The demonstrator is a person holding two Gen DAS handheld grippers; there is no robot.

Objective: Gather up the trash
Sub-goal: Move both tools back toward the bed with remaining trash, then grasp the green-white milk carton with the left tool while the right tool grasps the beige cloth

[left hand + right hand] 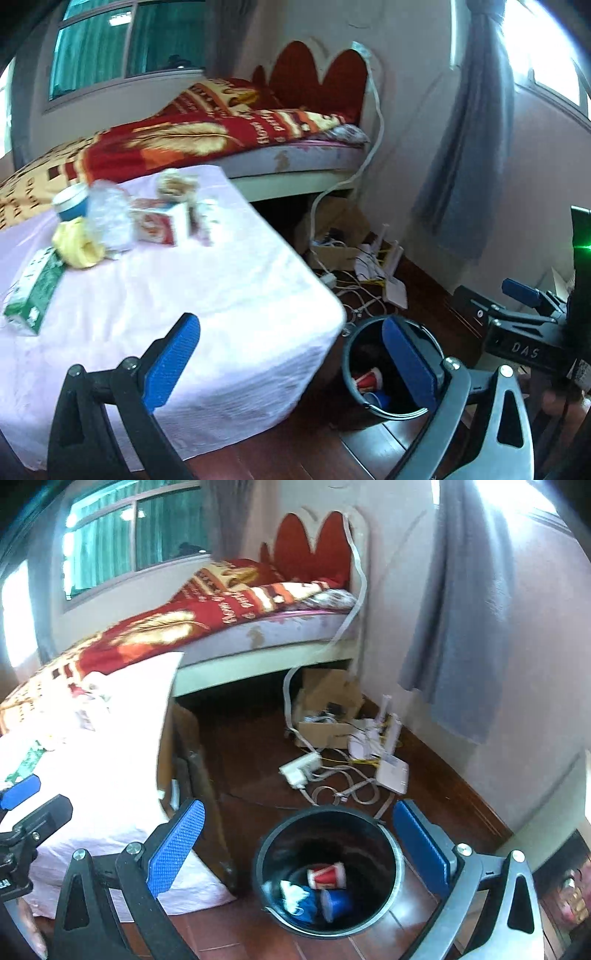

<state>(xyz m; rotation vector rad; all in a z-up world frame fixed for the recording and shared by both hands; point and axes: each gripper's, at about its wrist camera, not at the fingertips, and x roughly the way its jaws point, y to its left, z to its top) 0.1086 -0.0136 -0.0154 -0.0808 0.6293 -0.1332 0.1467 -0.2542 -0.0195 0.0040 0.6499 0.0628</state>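
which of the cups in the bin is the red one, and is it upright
The red cup with white lettering lies on its side, farther back in the black bin. The blue cup lies nearer the camera, also tipped over.

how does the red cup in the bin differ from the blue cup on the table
The red cup lies tipped on its side inside the black bin; the blue cup stands upright on the table among other trash. One is red with white markings, the other blue with a white rim. Both look like disposable cups.

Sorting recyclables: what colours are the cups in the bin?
One red-and-white cup, one blue cup; clearest in the right wrist view.
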